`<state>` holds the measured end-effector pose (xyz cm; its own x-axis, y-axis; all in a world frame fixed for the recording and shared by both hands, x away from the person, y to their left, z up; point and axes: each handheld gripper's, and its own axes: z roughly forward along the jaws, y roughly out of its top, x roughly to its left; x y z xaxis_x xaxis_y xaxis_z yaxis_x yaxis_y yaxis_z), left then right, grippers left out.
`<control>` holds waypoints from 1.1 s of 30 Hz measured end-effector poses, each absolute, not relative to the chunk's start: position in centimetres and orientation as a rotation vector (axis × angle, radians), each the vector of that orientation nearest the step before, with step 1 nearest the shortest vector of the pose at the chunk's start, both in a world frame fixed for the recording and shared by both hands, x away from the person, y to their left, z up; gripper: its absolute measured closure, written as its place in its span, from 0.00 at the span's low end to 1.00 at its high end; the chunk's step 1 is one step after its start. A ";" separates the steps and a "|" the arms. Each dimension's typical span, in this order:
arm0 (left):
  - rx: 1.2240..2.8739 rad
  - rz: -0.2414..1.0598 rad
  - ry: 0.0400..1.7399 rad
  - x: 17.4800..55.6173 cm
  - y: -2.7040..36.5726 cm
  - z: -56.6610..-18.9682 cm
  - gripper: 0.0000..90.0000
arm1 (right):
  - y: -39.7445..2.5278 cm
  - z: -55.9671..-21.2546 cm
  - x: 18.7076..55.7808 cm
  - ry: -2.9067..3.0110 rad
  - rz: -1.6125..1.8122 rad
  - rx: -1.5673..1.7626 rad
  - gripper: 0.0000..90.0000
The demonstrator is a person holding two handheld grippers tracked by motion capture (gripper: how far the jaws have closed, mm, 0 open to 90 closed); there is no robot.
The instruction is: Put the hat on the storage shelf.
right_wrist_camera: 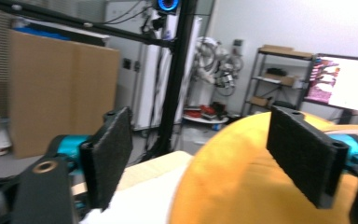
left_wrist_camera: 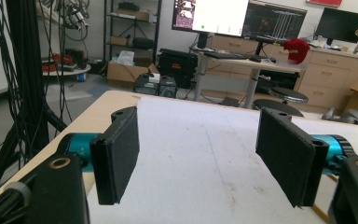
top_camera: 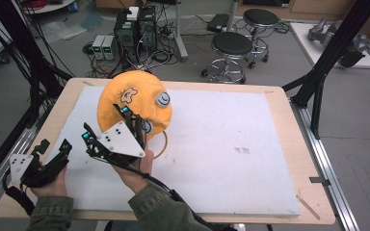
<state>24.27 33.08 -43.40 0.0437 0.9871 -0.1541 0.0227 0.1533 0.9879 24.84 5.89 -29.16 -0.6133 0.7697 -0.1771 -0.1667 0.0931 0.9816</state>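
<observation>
Handling the Soft Yellow Hat: Grip Points and Claw Status

Starting at the near left edge of the bench (top_camera: 289,144), the left claw (top_camera: 53,151) is held above the white mat (top_camera: 221,144). Its jaws stand wide apart with nothing between them.

Farther in, the right claw (top_camera: 106,126) is raised at the near edge of the yellow hat (top_camera: 139,103). Its jaws are also spread wide and grip nothing; one jaw sits against the hat's surface in the right gripper view.

The hat lies at the far left of the mat, with patches sewn on its crown. It appears to be light, soft fabric that will crumple under pressure. Pinch the rim or a fold, not the rounded crown.
</observation>
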 end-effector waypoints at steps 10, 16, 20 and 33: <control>1.135 1.057 1.255 24.3 33.0 -43.3 0.34 | 1.2 -27.5 24.9 1.551 1.548 0.661 0.13; 1.142 1.056 1.250 24.3 32.9 -43.3 0.34 | -3.3 -27.2 25.5 1.495 1.493 0.762 0.13; 1.142 1.056 1.248 24.3 32.8 -43.3 0.34 | -6.3 -27.0 25.5 1.446 1.476 0.813 0.13; 1.148 1.059 1.248 24.3 32.7 -43.3 0.34 | -15.7 -28.0 25.9 1.330 1.393 1.011 0.13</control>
<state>24.28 32.70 -43.26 0.0510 0.9892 -0.1371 0.0253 0.1359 0.9904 25.87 -15.68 -28.01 -0.2292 0.9727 -0.0365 -0.0812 0.0183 0.9965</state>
